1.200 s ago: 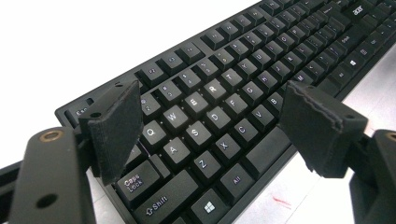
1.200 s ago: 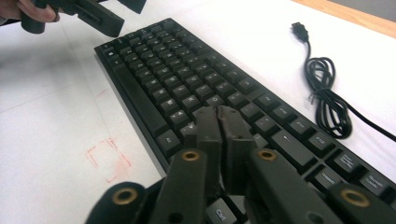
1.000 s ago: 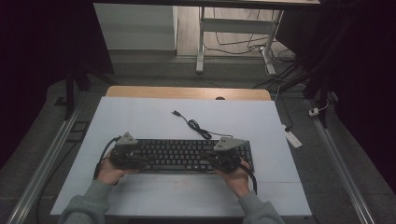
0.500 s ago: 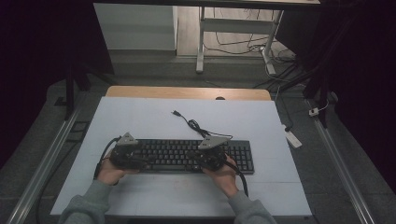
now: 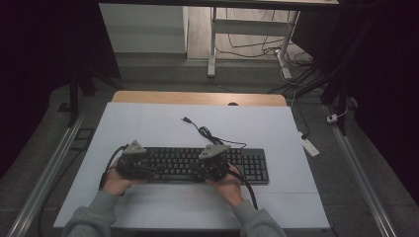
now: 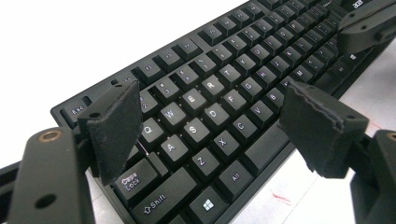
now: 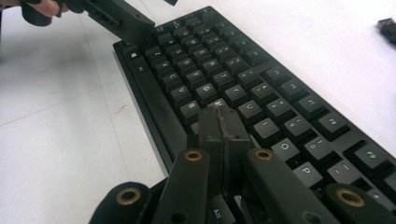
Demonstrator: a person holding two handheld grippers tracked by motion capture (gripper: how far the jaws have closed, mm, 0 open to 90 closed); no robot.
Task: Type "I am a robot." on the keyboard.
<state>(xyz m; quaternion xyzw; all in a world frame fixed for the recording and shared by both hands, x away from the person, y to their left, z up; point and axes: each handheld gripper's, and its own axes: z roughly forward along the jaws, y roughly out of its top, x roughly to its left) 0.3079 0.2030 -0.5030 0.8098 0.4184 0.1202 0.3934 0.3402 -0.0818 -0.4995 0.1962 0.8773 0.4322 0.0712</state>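
Black keyboard (image 5: 197, 165) lying flat on the white table (image 5: 148, 128), at about 6 o'clock from the table's middle, close to the near edge, long side running 9 to 3 o'clock. Own cable (image 5: 205, 131) trailing off toward 12 o'clock, plug loose on the table and connected to nothing.

Judged as key pressing under way and somewhere mid-course. No telling from the keys which were pressed already or how many remain.

Left gripper (image 6: 210, 126) with jaws spread wide, holding nothing. Hovering over the keyboard's 9 o'clock end, pads (image 6: 114, 123) straddling the letter block from Q and A across to V and B, apparently clear of the keycaps. Seen at the keyboard's left end in the high view (image 5: 132, 160).

Right gripper (image 7: 223, 126) fully closed, pads pressed flat against each other with nothing between. Used as a single blunt tip, pointed down at the middle letter rows near H and J; actual contact with a key hidden by the tip itself. In the high view (image 5: 213, 163), placed just right of the keyboard's centre, with the number pad at 3 o'clock left uncovered.
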